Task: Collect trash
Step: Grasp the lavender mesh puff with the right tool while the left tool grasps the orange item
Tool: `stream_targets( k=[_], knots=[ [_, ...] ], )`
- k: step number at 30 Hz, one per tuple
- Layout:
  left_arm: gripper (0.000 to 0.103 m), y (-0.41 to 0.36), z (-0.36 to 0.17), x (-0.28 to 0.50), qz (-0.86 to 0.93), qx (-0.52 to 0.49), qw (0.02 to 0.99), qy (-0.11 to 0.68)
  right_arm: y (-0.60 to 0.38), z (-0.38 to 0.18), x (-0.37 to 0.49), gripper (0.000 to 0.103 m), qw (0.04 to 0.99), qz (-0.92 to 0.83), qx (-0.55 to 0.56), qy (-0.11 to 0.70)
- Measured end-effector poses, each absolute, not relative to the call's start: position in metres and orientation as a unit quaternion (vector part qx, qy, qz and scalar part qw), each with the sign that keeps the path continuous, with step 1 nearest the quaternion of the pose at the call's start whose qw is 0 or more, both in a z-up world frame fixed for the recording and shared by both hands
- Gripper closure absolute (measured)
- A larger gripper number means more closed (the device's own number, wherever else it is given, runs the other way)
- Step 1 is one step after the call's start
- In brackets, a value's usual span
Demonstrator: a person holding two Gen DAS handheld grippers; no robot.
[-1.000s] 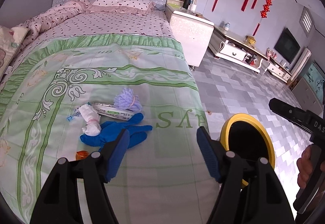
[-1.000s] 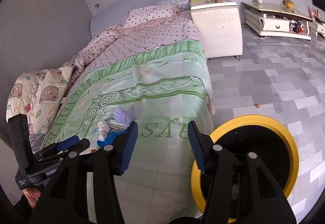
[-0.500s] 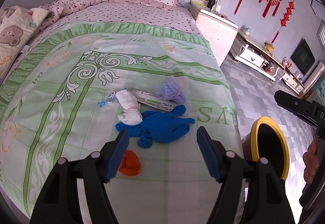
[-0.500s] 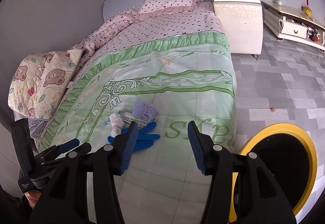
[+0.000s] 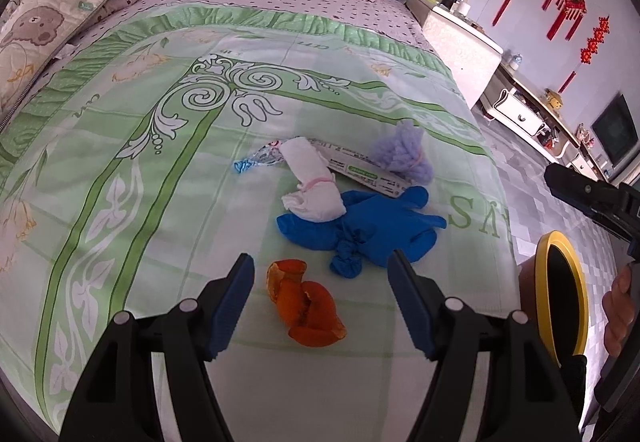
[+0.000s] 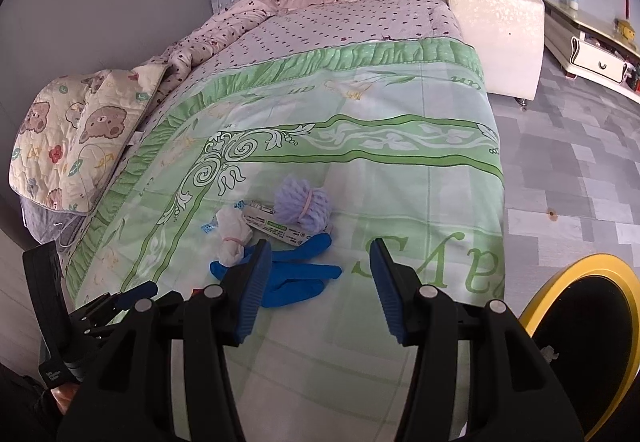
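Closer to the trash than a second ago, the left claw hangs over the bed, released and holding nothing, with the orange peel between its blue pads. Just beyond lies the blue glove, touching a white tissue wad, a flat printed packet and a purple yarn ball. The right claw is also released, above the glove. A yellow-rimmed bin stands beside the bed.

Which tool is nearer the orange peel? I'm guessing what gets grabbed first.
Left. The left tool hangs open right over the orange peel; the right tool is open further off, above the blue glove.
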State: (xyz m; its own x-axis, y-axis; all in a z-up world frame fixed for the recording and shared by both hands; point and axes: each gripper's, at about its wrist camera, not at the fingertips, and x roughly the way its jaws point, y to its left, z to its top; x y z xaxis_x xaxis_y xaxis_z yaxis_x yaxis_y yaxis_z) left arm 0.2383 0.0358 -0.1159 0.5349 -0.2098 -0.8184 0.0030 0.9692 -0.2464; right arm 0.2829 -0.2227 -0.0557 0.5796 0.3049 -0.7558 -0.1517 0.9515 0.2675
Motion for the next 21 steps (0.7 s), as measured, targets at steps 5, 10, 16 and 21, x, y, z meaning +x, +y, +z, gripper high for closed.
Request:
stream_targets(
  k=[5,10,16,21],
  knots=[
    [0.037,0.041,-0.136,0.245,-0.059,-0.117,0.86,0.492,-0.204,-0.077,0.304,0.054,0.879,0.132,0.069,0.453],
    [0.037,0.047,-0.153,0.251,-0.057,-0.127,0.853,0.502,-0.183,-0.097,0.327,0.053,0.879,0.129,0.043,0.458],
    [0.037,0.052,-0.171,0.259,-0.053,-0.135,0.845,0.515,-0.162,-0.123,0.359,0.053,0.88,0.115,0.007,0.46],
    [0.037,0.052,-0.182,0.265,-0.051,-0.137,0.841,0.521,-0.151,-0.142,0.384,0.052,0.884,0.099,-0.025,0.456]
  ],
)
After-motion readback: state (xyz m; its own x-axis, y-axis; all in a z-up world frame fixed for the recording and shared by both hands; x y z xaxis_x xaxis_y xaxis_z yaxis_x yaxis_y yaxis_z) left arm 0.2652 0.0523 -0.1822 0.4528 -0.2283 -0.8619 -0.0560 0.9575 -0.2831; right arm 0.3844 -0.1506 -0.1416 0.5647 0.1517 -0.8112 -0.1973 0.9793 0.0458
